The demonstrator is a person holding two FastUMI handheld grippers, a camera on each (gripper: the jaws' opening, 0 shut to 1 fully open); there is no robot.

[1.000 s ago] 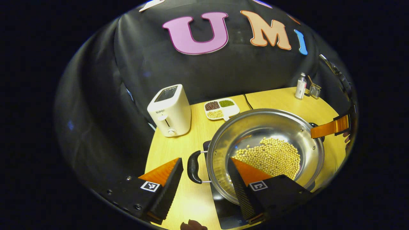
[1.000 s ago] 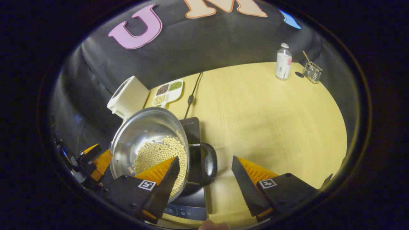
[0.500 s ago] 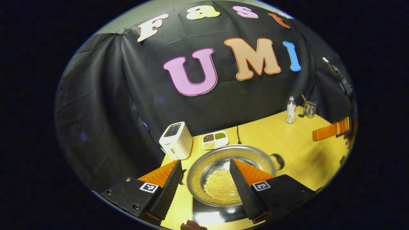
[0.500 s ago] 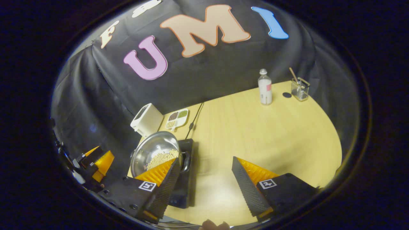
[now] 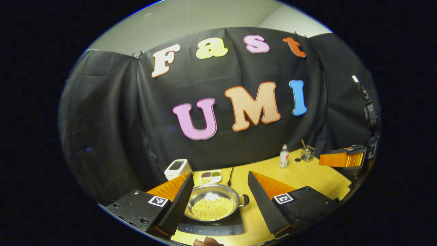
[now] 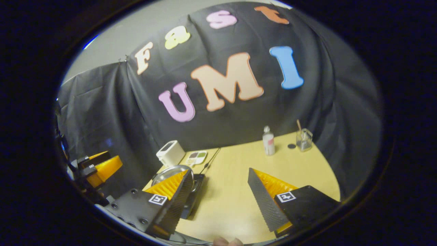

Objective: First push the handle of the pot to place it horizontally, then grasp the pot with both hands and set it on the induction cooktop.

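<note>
A steel pot (image 5: pixel 218 191) holding pale round beans (image 5: pixel 211 208) sits on the black induction cooktop (image 5: pixel 218 228), its dark side handle (image 5: pixel 244 200) pointing right. My left gripper (image 5: pixel 220 175) hangs well back from the pot and above it, open and holding nothing. In the right gripper view the pot (image 6: pixel 164 173) peeks from behind one finger, with the cooktop (image 6: pixel 195 191) beside it. My right gripper (image 6: pixel 219 171) is open over bare table, nothing between its fingers. Each view also catches the other gripper at its edge: the right gripper (image 5: pixel 341 159) and the left gripper (image 6: pixel 102 167).
At the back of the yellow table (image 6: pixel 239 191) stand a white toaster (image 5: pixel 177 168), a divided dish of beans (image 5: pixel 210 176) and the cooktop's cord (image 5: pixel 231 175). A small bottle (image 6: pixel 268 140) and a glass holder (image 6: pixel 304 139) stand at the far right.
Both grippers have drawn back and risen away from the pot, still open. The pot stays on the cooktop and now looks small and far off.
</note>
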